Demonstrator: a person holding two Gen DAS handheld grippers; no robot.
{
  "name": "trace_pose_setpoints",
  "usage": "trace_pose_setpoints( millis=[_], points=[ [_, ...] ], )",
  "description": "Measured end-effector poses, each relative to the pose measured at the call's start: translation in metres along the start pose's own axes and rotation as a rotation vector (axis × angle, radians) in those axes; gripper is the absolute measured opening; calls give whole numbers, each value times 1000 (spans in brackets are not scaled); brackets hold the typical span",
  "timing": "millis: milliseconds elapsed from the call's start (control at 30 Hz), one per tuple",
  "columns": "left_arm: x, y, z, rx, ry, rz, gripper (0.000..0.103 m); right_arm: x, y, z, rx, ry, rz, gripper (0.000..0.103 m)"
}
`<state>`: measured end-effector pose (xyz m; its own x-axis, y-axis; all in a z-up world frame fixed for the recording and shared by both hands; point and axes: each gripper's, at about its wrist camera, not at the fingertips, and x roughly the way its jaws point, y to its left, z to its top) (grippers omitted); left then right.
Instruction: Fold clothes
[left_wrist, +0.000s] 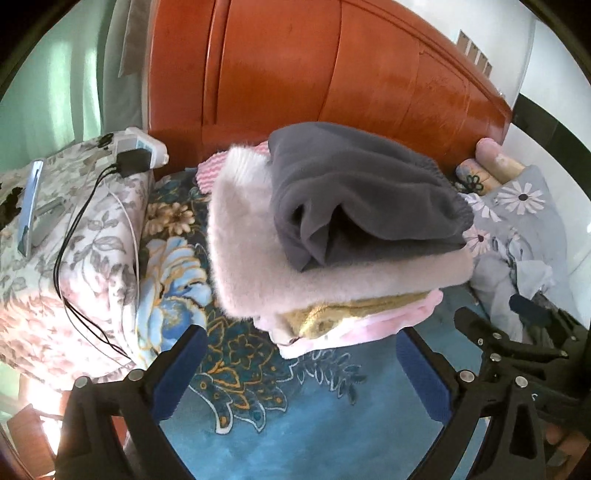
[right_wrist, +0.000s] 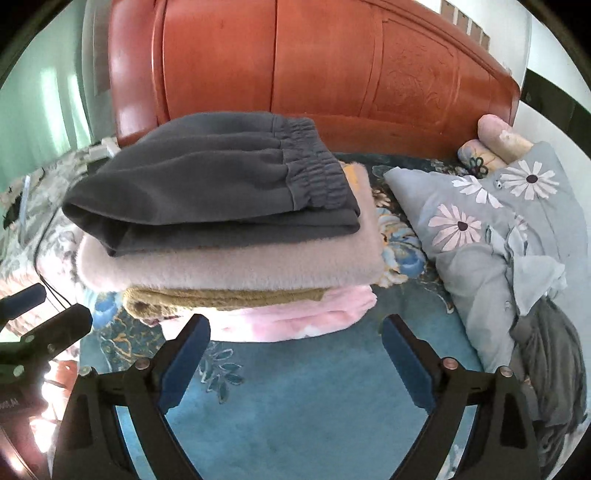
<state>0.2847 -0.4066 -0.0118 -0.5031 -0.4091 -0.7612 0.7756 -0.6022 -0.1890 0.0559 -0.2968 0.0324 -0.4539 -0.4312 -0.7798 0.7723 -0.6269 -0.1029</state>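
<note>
Stack (right_wrist: 229, 258): 4 folded garments (grey on top) | claws: 2, both open

Your pink-and-white striped cloth (left_wrist: 211, 168): mostly hidden behind fuzzy pale garment (left_wrist: 251, 236). Mustard layer (right_wrist: 221, 297) and pink fleece (right_wrist: 306, 314) show edges only; you can't tell what garments they are. Dark grey clothing (right_wrist: 554, 373) at your right cut off by lens rim. Device on floral pillow (left_wrist: 140, 147): too small to identify. Carving on headboard (right_wrist: 417, 85) blurred.
</note>
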Motion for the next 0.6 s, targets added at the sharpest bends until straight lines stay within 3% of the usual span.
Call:
trace_pose_setpoints(
  millis=[333,600],
  points=[
    [14,5,-12,-12,46,9,103,6,10,-1,-14,33,-44,94],
    [12,6,-9,-30,32,19,103,5,12,-1,-8,36,-46,94]
  ],
)
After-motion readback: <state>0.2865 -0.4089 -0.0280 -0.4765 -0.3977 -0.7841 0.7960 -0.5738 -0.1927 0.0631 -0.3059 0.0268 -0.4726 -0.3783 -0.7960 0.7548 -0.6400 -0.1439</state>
